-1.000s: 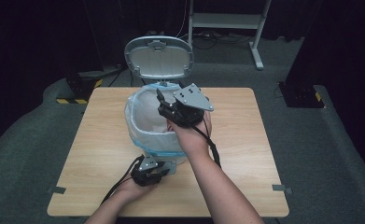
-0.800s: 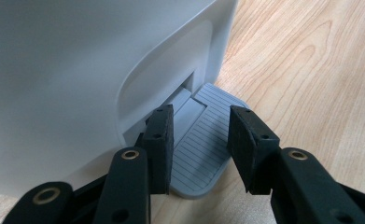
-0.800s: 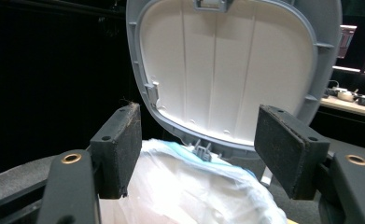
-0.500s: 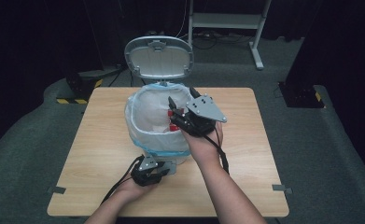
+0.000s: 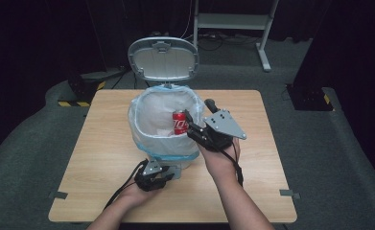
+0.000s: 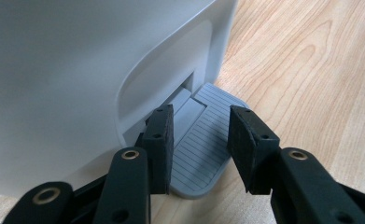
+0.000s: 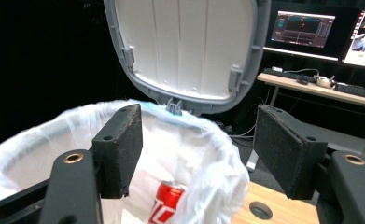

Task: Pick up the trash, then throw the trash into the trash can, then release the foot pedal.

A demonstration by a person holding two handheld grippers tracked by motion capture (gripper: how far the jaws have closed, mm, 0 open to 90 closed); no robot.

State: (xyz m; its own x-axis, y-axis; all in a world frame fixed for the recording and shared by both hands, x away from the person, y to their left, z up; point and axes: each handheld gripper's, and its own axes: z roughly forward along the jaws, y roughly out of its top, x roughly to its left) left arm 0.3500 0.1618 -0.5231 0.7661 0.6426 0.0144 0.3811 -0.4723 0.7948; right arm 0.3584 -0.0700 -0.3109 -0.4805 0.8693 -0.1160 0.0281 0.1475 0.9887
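The left tongs [image 5: 162,173] sit low at the bin's [image 5: 163,120] near foot, jaws spread astride the grey pedal [image 6: 203,149], bare counter [image 5: 103,158] lying open to their left. Just beyond the right tongs [image 5: 194,128], the red can [image 5: 179,122] rests inside the white liner [image 5: 142,120]. Those tongs hang spread and empty over the bin's right rim, the raised lid [image 5: 163,60] well behind, with free counter edge to their right.

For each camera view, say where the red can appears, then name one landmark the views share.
High view: red can inside the lined bin, right of centre.
Left gripper view: not in it.
Right gripper view: can at bottom centre, in the bag.
Shared landmark: the raised lid, behind the can.
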